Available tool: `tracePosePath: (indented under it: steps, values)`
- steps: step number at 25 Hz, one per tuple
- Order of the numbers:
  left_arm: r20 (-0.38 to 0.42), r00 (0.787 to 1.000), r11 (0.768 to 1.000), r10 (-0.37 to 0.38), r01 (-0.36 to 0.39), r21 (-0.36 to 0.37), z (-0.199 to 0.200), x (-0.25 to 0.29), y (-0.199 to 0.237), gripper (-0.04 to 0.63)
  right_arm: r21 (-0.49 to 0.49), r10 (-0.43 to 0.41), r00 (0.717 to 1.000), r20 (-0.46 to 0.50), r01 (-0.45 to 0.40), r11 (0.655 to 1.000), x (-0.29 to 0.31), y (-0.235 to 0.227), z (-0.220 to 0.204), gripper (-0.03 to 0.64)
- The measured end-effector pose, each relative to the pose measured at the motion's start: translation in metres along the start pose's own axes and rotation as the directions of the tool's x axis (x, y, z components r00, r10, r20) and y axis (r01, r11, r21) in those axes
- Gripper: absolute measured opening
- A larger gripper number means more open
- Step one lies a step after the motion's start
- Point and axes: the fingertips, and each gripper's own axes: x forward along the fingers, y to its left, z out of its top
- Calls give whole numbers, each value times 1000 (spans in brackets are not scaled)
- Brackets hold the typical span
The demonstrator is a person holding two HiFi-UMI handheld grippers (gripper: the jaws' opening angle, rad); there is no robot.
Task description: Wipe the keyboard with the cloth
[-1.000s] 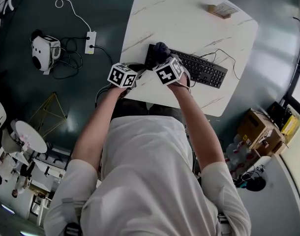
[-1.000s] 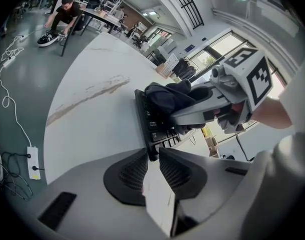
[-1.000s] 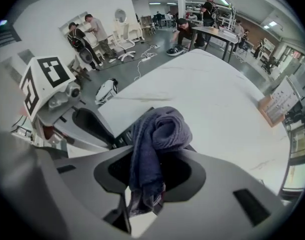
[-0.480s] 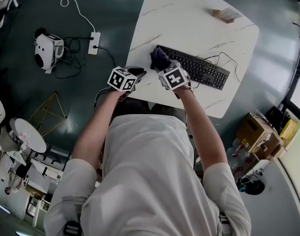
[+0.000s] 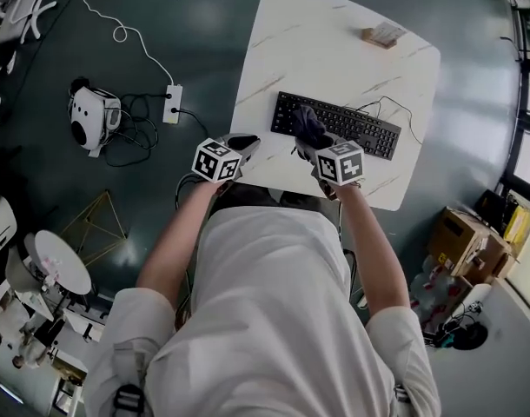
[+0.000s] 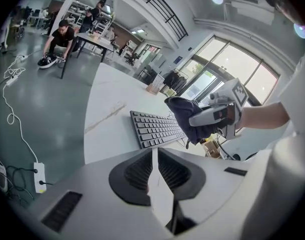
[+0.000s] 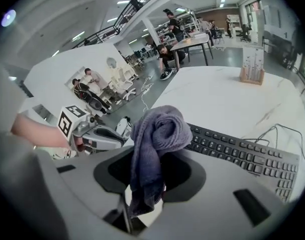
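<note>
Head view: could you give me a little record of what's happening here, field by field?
setting: white marbled table
target: black keyboard lying on the table
right gripper: shut on a dark blue cloth, held over the keyboard's left part
left gripper: jaws together, holding nothing, by the table's near edge
contact: cannot tell whether the cloth touches the keys
also there: small wooden stand at the table's far side

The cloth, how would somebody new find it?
Look at the white marble table, then the black keyboard on it. The cloth is the bunched dark purple-grey lump over the keys, pinched in the right gripper, the only soft thing there.
</note>
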Motion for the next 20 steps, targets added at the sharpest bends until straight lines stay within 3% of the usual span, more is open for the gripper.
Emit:
tracePosePath:
  steps: [6,11,20]
  values:
    - [68,998,1000,-1,0,12,5,-18,-18,41,3,-54,993,103,54,999,-50,-1,-4,152]
    - [96,994,998,45,-50,47,0,-36,-28,31,-34,-71,980,188,79,996,-85,1,-8,152]
    - [243,962,992,128,-127,-22,-7,-80,-74,14,-34,-30,949,314,43,999,-151,11,-27,152]
